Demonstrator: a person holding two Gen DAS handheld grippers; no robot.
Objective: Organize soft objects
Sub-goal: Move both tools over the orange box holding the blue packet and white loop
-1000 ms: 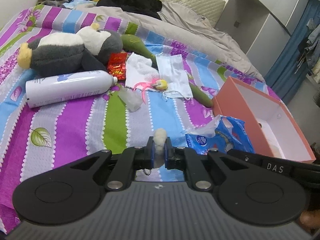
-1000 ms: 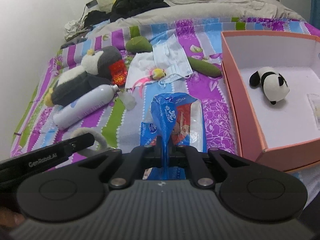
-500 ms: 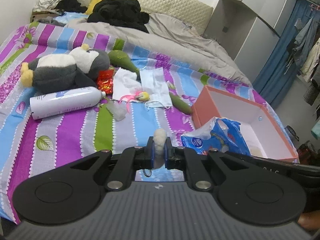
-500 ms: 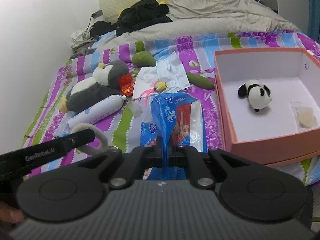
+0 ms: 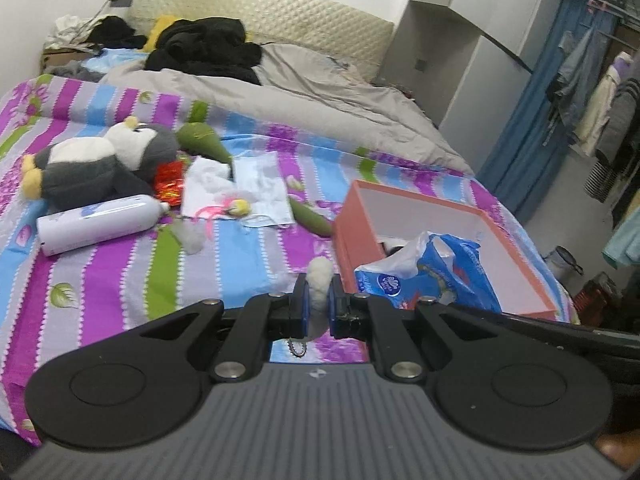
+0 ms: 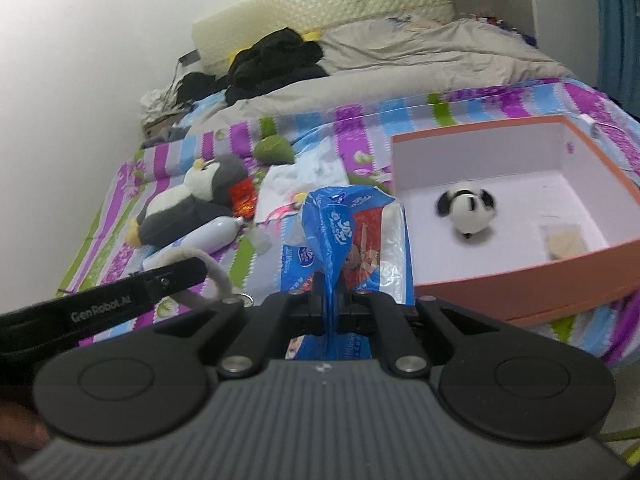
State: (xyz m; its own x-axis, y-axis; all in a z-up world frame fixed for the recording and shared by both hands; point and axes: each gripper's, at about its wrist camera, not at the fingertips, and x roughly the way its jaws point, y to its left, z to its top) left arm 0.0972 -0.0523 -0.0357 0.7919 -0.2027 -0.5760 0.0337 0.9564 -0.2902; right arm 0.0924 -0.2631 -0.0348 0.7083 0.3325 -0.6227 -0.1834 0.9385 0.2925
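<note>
I count two claws, each pinching one thing: my left claw (image 5: 318,309) is pressed on a white fluffy keychain (image 5: 319,280), its small chain dangling below the fingers, and my right claw (image 6: 331,309) is clamped on a blue tissue pack (image 6: 348,236) that hangs in front of it, just beside the near left corner of the one pink box (image 6: 520,292). Inside that box I see one small panda plush (image 6: 466,208) near the middle and one clear sachet (image 6: 563,240) toward its right wall. On the striped bed (image 5: 120,264) lie one penguin plush (image 5: 100,164), one white bottle (image 5: 100,226) just in front of it, one face mask (image 5: 262,184) and one green plush (image 5: 200,140). A grey duvet (image 5: 320,96) and black clothes (image 5: 204,46) cover the head end; a blue curtain (image 5: 532,120) hangs at right.
</note>
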